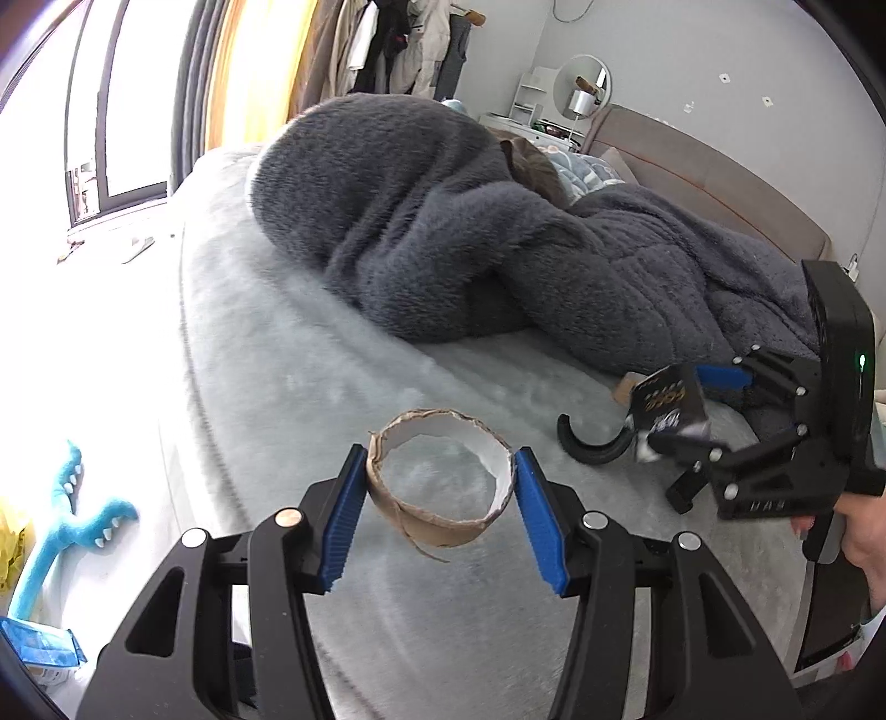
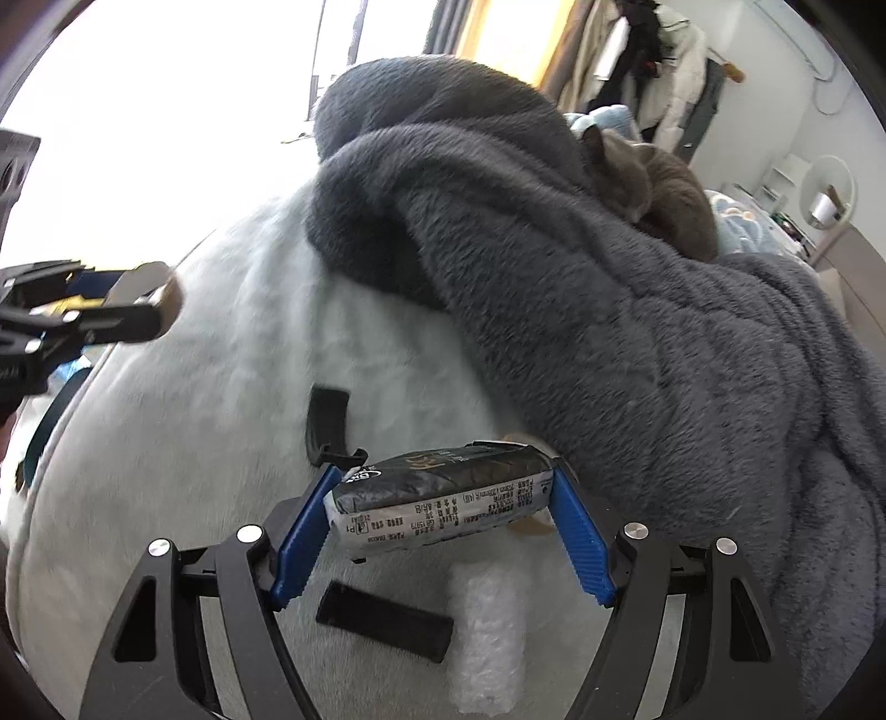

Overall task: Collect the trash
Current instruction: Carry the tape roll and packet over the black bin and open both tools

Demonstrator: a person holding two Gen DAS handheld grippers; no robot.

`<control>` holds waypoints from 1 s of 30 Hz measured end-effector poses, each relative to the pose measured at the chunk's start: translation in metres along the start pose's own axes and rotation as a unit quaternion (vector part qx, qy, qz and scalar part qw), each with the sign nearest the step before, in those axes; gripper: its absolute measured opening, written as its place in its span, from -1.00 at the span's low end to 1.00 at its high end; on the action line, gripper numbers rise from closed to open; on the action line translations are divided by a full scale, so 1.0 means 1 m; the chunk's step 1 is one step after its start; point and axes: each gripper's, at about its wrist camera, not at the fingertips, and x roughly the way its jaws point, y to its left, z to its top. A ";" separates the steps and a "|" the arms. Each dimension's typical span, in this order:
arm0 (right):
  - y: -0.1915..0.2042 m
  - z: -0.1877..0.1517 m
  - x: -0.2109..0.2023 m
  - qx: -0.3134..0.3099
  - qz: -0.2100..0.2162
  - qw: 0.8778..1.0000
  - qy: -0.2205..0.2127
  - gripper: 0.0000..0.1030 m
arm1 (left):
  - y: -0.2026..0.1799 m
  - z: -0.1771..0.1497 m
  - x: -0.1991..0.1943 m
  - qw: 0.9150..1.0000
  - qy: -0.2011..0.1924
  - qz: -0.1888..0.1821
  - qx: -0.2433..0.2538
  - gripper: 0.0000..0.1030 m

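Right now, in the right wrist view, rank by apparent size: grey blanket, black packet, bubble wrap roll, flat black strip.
1. grey blanket, by far the largest
2. black packet, though it sits nearest the camera
3. bubble wrap roll and flat black strip: look too alike to rank

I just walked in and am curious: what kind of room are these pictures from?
Most likely a bedroom in a home. A bed with a pale fluffy cover takes up most of the view, a dark grey fleece blanket is heaped on it, a padded headboard stands behind, and coats hang by the window.
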 end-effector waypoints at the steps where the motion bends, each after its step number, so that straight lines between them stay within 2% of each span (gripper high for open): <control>1: -0.001 0.003 -0.001 0.003 -0.006 1.000 0.000 0.47 | 0.003 0.000 -0.002 1.000 0.000 0.002 -0.001 0.09; 7: -0.004 0.016 -0.006 0.029 -0.036 0.999 -0.012 0.47 | 0.020 -0.004 -0.012 1.000 0.002 0.014 -0.003 0.09; 16: 0.021 0.043 -0.009 0.057 0.000 0.997 -0.042 0.47 | 0.046 -0.016 -0.023 0.998 0.028 0.048 -0.006 0.09; 23: 0.061 0.062 -0.015 0.081 0.062 0.993 -0.061 0.47 | 0.074 -0.033 -0.027 0.995 0.062 0.076 -0.015 0.09; 30: 0.108 0.078 -0.018 0.096 0.125 0.985 -0.066 0.47 | 0.101 -0.047 -0.033 0.991 0.092 0.085 -0.039 0.09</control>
